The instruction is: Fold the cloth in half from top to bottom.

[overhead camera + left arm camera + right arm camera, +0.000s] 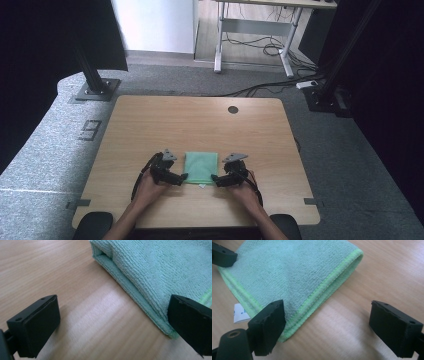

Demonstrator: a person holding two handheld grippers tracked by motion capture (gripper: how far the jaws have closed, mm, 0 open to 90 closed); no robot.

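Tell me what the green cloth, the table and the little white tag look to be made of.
Cloth: looks like microfibre terry, matt, with fine looped pile and a brighter stitched green hem.
Table: wood-grain top with a soft sheen, possibly laminate rather than solid wood.
Tag: thin white label with blue print, fabric or paper; too small to tell.

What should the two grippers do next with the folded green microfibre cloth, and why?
Probably close each gripper on its near corner of the folded green microfibre cloth. Both the left gripper and right gripper stand open, each with one jaw over the cloth's edge, gripping nothing yet.
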